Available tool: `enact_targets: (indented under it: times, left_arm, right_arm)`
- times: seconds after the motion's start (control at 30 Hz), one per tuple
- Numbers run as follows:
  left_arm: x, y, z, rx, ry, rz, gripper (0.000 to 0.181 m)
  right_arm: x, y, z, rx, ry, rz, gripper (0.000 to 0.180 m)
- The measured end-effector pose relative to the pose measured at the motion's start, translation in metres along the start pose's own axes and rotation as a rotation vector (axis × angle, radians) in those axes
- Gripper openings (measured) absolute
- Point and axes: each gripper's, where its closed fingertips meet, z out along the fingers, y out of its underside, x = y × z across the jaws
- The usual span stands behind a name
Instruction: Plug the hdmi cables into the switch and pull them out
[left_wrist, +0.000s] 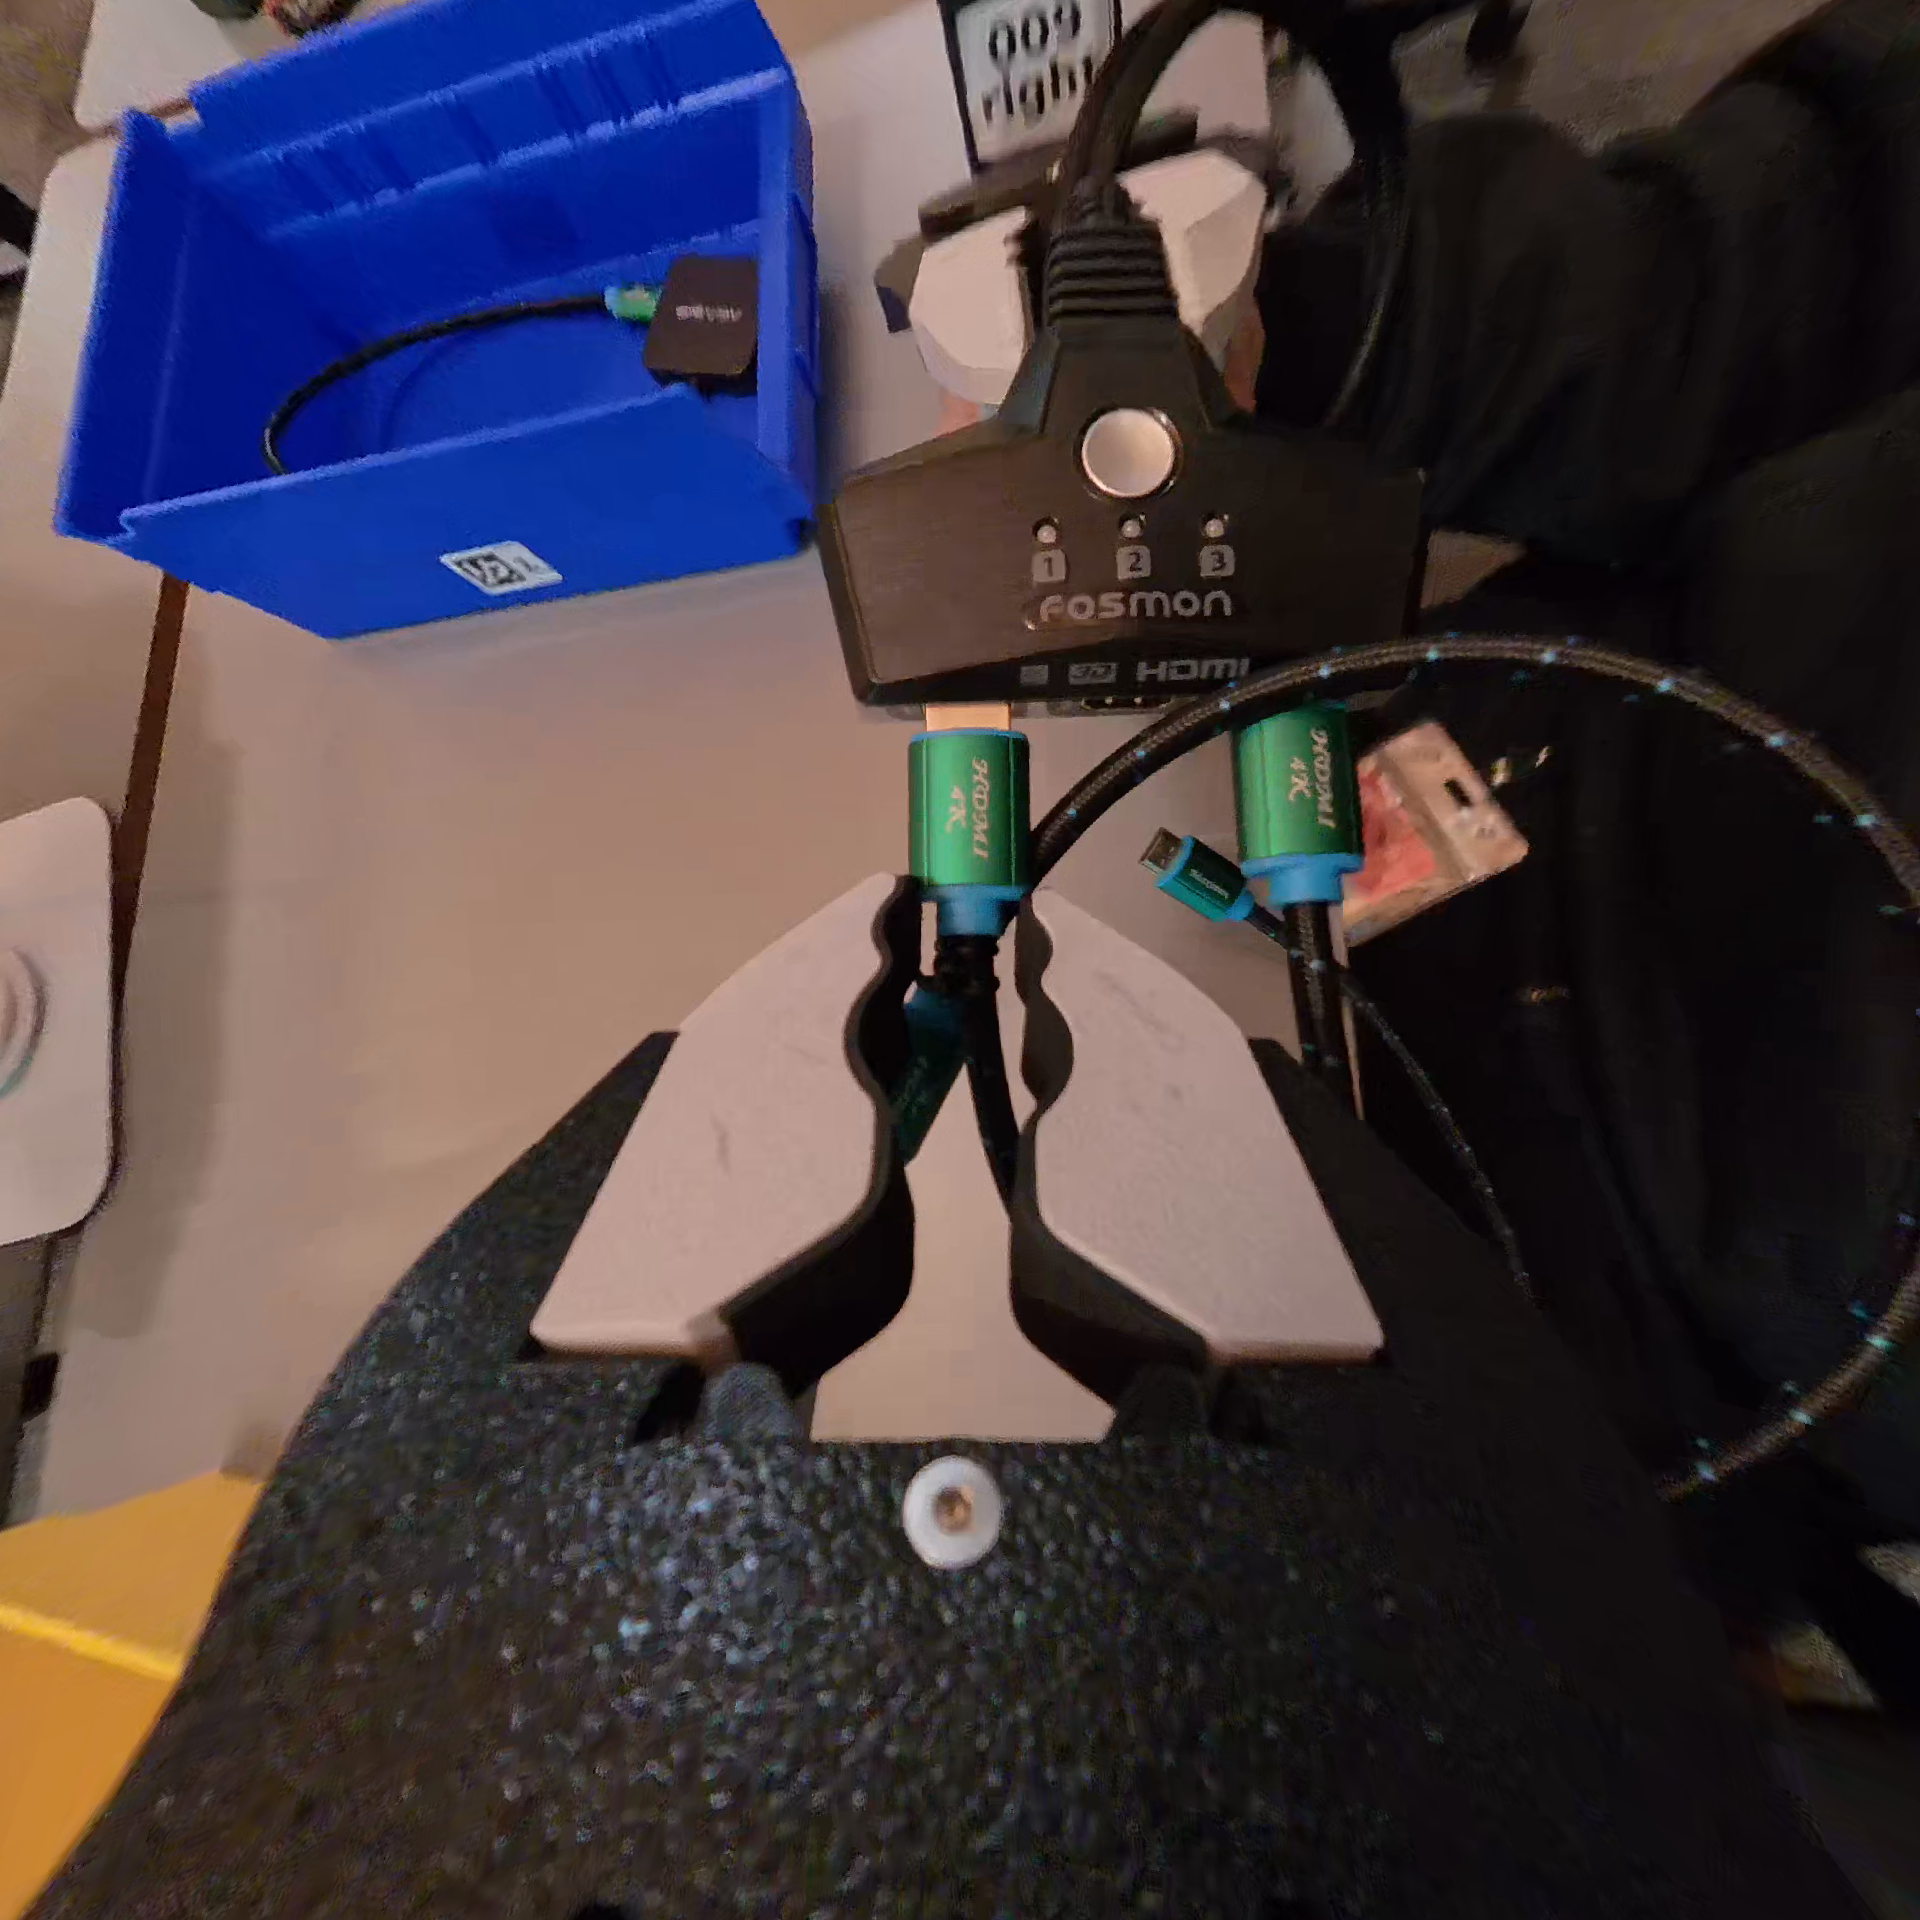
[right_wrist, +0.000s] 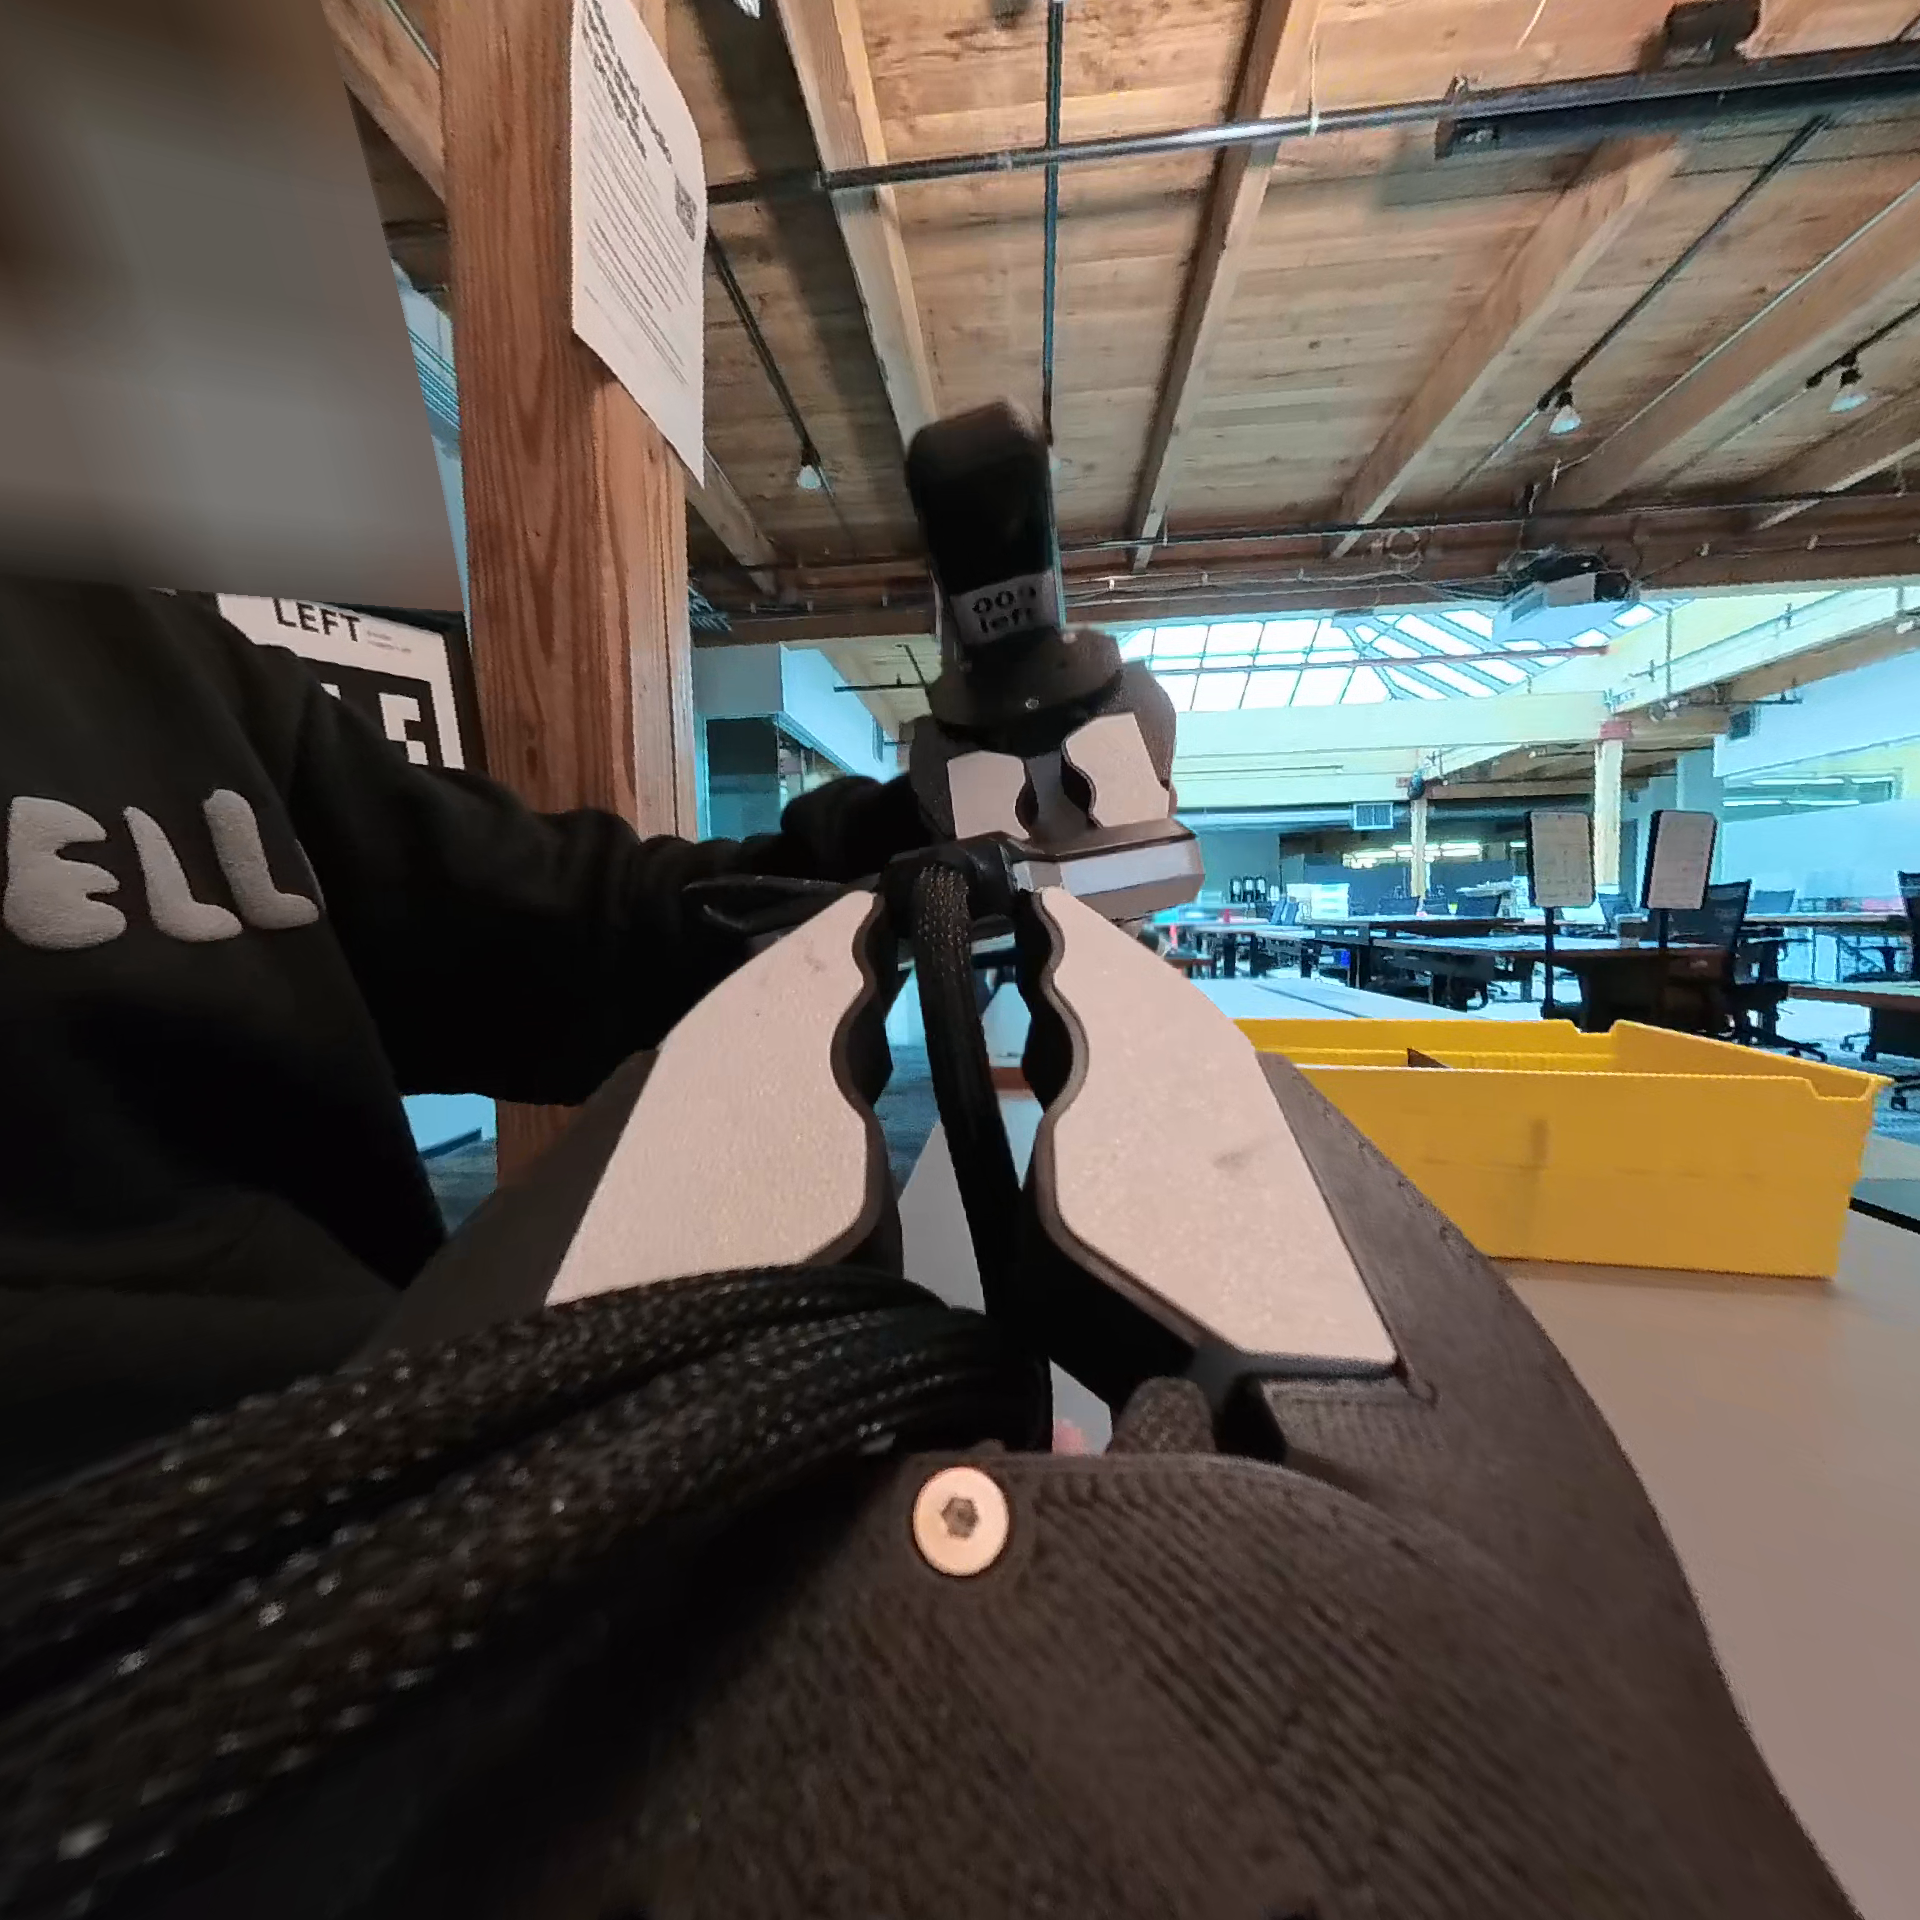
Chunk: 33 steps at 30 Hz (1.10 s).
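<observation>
left gripper (left_wrist: 966, 914) is seen closed on the blue collar and braided cable just behind the left green hdmi plug (left_wrist: 968, 805), whose gold tip is partly seated in the leftmost port of the black switch (left_wrist: 1127, 556). directly beside that plug, toward the switch's right port, a second green hdmi plug (left_wrist: 1297, 800) is seen at the switch's front edge, though how deep it sits is hidden by a looping braided cable (left_wrist: 1558, 665) crossing in front of it. a small blue micro-usb plug (left_wrist: 1195, 873) lies between the two green plugs, below the switch. behind the switch, the right gripper (left_wrist: 1091, 260) is closed on the switch's own black lead (right_wrist: 951, 997), with its pale fingers (right_wrist: 748, 1091) pressed against either side of the strain relief; in the right wrist view the lead runs down between those fingers. to the left of the switch, a blue bin (left_wrist: 436, 343) holds another black adapter (left_wrist: 701, 324) with a green plug and thin cable. a clear packet with red content (left_wrist: 1429, 821) is seen to the right of the switch. a yellow bin (right_wrist: 1579, 1143) stands on the table (right_wrist: 1766, 1455) beyond the right gripper, and a person's dark sleeve (right_wrist: 468, 883) reaches toward the switch.
</observation>
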Motion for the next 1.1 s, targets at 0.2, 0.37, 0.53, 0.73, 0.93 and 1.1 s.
enact_targets:
  times: [0.2,0.37,0.53,0.73,0.93,1.1]
  left_arm:
    - [0.004,-0.016,-0.006,0.114,-0.007,0.035,0.022]
    - [0.008,-0.019,-0.005,0.129,0.04,-0.004,0.024]
    - [0.011,-0.021,-0.01,0.178,0.113,-0.083,0.027]
    - [0.009,-0.02,-0.008,0.163,0.106,-0.085,0.026]
    - [0.001,-0.026,-0.013,0.173,0.071,-0.113,0.022]
    - [0.003,-0.014,-0.002,-0.005,-0.008,-0.039,0.025]
  right_arm:
    - [-0.002,-0.007,-0.006,0.036,-0.021,-0.035,0.023]
    - [-0.003,-0.01,-0.01,0.056,-0.028,-0.044,0.023]
    - [-0.003,-0.008,-0.01,0.05,-0.033,-0.044,0.023]
    - [-0.002,-0.004,-0.009,0.04,-0.029,-0.043,0.023]
    - [-0.004,0.0,-0.004,0.006,-0.035,-0.061,0.023]
    - [-0.001,0.002,-0.003,-0.016,-0.012,-0.079,0.023]
